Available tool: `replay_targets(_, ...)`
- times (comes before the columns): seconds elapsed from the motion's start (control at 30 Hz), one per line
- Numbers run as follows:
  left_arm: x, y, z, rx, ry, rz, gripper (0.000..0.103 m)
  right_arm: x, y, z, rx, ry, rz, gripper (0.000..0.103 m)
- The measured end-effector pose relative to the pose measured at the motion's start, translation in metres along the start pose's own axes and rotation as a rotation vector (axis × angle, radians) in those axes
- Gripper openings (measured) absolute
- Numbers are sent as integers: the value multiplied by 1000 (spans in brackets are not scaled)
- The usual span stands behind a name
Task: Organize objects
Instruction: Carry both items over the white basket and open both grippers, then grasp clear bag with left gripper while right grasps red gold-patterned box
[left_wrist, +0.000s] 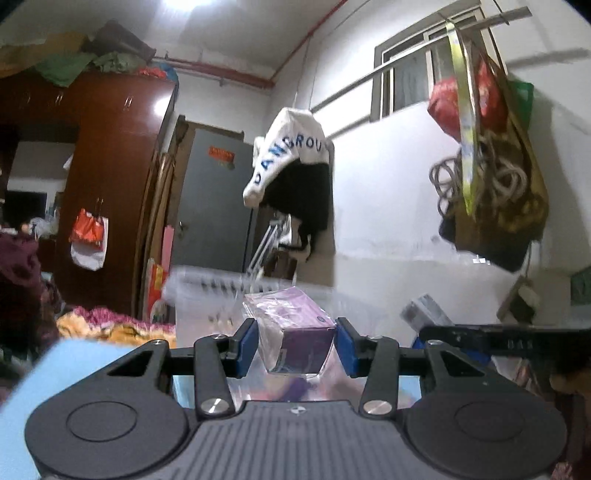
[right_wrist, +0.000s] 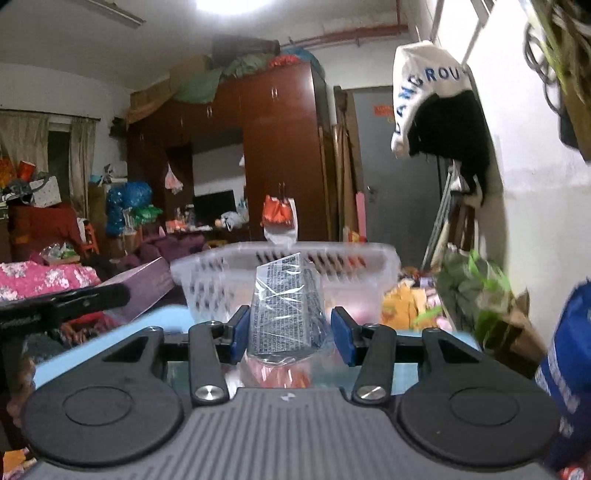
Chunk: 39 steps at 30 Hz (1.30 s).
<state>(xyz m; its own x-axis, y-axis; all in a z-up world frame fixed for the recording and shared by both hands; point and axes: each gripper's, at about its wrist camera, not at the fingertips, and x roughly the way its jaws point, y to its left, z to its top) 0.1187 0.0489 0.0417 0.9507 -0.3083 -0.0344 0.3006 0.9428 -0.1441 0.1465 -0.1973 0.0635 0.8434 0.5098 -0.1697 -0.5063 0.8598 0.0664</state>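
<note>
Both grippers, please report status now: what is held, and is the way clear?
Left gripper shut on purple box. Right gripper shut on wrapped dark box. Clear basket ahead, nothing between.

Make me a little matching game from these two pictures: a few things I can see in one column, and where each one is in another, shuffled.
Things:
1. purple box
2. dark wrapped pack
3. clear basket
4. white cap

Places:
A. hanging on the wall
B. between the pads of the left hand-held gripper
C. just beyond the right hand-held gripper
D. between the pads of the right hand-held gripper

Pairs: 1-B, 2-D, 3-C, 4-A
</note>
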Motion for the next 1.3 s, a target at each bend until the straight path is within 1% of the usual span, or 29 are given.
replay_targets(0.03, 9, 2, 12, -1, 5, 8, 49, 8, 2, 13, -11, -5, 3, 50)
replay_targets(0.1, 32, 8, 39, -20, 17, 20, 49, 30, 7, 35, -59, -4, -44, 50)
replay_targets(0.13, 46, 11, 51, -25, 32, 29, 49, 47, 8, 46, -72, 19, -62, 50)
replay_targets(0.17, 60, 15, 62, -49, 49, 48, 49, 62, 8, 54, -72, 46, -59, 50)
replay_targets(0.2, 75, 19, 70, -62, 82, 52, 49, 78, 7, 60, -67, 81, -55, 50)
replay_targets(0.23, 91, 23, 76, -67, 120, 55, 49, 93, 6, 64, -61, 117, -50, 50)
replay_targets(0.3, 112, 25, 78, -61, 175, 84, 49, 116, 8, 64, -75, 167, -52, 51)
replay_targets(0.37, 123, 24, 72, -35, 190, 87, 51, 128, 13, 62, -110, 174, -72, 51)
replay_targets(0.4, 127, 23, 70, -28, 192, 97, 54, 129, 14, 60, -116, 166, -76, 58)
replay_targets(0.43, 129, 25, 67, -31, 197, 113, 70, 129, 13, 59, -111, 162, -72, 67)
replay_targets(0.47, 129, 27, 65, -41, 195, 122, 83, 125, 13, 57, -100, 153, -67, 87)
replay_targets(0.5, 125, 28, 63, -50, 185, 129, 83, 114, 13, 55, -91, 122, -62, 93)
replay_targets(0.53, 117, 28, 62, -49, 166, 130, 83, 98, 11, 51, -85, 82, -52, 95)
replay_targets(0.57, 104, 28, 62, -44, 135, 121, 83, 81, 9, 46, -74, 54, -31, 101)
replay_targets(0.6, 93, 27, 61, -43, 113, 110, 84, 69, 5, 40, -55, 38, -7, 103)
replay_targets(0.67, 66, 24, 53, -43, 94, 92, 88, 51, 0, 23, -27, 38, 13, 103)
replay_targets(0.73, 48, 21, 37, -31, 119, 117, 90, 45, -1, -2, -64, 72, 20, 101)
replay_targets(0.8, 43, 21, 15, -31, 189, 155, 90, 50, 0, -19, -83, 134, 30, 86)
replay_targets(0.83, 45, 24, 4, -37, 232, 158, 90, 54, 0, -26, -79, 156, 47, 82)
replay_targets(0.9, 51, 31, -15, -65, 293, 158, 89, 65, -2, -33, -64, 197, 65, 69)
replay_targets(0.93, 56, 33, -21, -77, 315, 166, 86, 70, -3, -34, -57, 209, 68, 68)
replay_targets(1.0, 62, 38, -28, -90, 339, 167, 85, 79, -4, -34, -47, 248, 97, 68)
replay_targets(1.03, 63, 39, -30, -83, 344, 162, 85, 83, -4, -34, -45, 265, 108, 68)
replay_targets(1.1, 68, 35, -32, -54, 358, 179, 85, 85, -1, -37, -45, 277, 97, 68)
replay_targets(1.13, 70, 33, -33, -38, 367, 191, 85, 86, -2, -37, -28, 276, 107, 65)
replay_targets(1.17, 73, 33, -33, -38, 380, 193, 83, 84, -2, -38, -19, 276, 110, 58)
replay_targets(1.2, 74, 34, -32, -42, 387, 184, 82, 83, -2, -38, -20, 274, 110, 58)
replay_targets(1.23, 76, 32, -31, -42, 394, 177, 80, 81, -1, -38, -27, 270, 108, 58)
replay_targets(1.3, 77, 32, -34, -23, 421, 189, 70, 76, -2, -44, -29, 259, 106, 57)
